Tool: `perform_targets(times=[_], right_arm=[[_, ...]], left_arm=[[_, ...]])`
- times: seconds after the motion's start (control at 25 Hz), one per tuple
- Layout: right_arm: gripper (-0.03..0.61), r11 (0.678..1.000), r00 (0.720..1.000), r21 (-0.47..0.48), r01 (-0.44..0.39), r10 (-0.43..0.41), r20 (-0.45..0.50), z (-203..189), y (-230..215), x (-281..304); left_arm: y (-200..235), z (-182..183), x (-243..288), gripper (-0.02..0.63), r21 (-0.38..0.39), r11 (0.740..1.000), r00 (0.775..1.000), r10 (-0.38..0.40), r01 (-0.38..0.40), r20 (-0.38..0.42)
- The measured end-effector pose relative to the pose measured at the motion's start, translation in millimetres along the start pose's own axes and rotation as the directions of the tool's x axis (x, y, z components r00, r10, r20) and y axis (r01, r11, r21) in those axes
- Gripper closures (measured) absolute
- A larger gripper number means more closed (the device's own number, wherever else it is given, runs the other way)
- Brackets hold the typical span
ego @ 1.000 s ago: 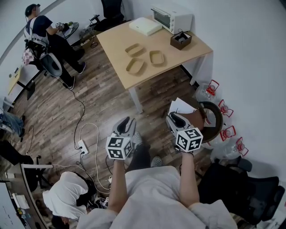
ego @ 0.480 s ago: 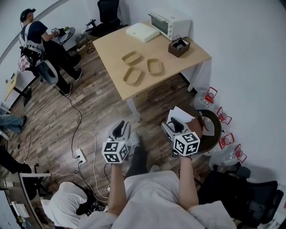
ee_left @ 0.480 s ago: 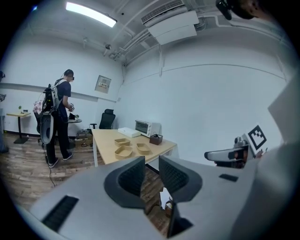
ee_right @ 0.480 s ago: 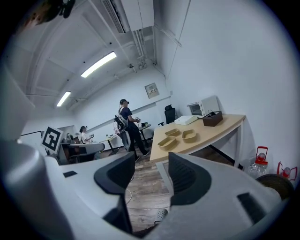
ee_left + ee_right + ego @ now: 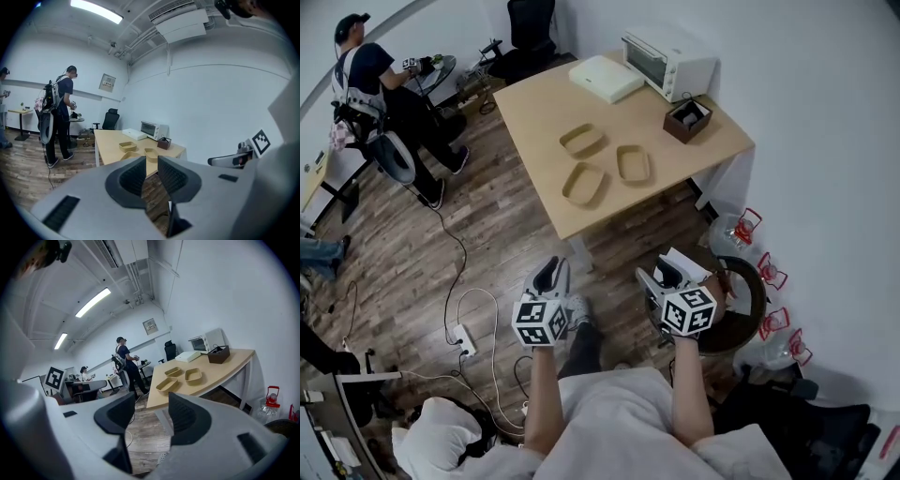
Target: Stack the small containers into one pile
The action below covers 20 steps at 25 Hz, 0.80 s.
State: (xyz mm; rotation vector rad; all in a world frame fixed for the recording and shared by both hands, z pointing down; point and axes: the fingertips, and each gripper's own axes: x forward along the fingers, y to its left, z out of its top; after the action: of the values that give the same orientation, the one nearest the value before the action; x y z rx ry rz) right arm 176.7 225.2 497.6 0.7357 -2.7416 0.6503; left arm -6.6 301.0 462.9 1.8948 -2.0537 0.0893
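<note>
on the table (image 5: 534, 103), three small containers (image 5: 634, 163) lie unstacked, the nearest container (image 5: 584, 183) slanting by the table's near edge, well ahead of the left gripper (image 5: 549, 274), whose empty jaws have just been closing yet stand apart; the right gripper (image 5: 666, 274), seemingly slightly farther from the table, has just been opening wide, empty.

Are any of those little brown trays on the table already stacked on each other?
No, all three containers lie apart on the table, none resting in another.
</note>
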Motion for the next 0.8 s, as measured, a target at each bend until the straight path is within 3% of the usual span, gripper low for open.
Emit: perform_targets(times=[0.36, 0.8], right_arm=[[0.353, 0.996, 0.999, 0.078, 0.030, -0.028, -0.027, 30.7, -25.7, 89.8], [0.365, 0.983, 0.998, 0.177, 0.057, -0.057, -0.003, 68.3, -39.8, 190.8]], left_arm=[[60.7, 27.2, 85.4, 0.541, -0.026, 0.999, 0.998, -0.042, 0.041, -0.051], [140.7, 64.8, 172.4, 0.541, -0.065, 0.993, 0.993, -0.102, 0.099, -0.055]])
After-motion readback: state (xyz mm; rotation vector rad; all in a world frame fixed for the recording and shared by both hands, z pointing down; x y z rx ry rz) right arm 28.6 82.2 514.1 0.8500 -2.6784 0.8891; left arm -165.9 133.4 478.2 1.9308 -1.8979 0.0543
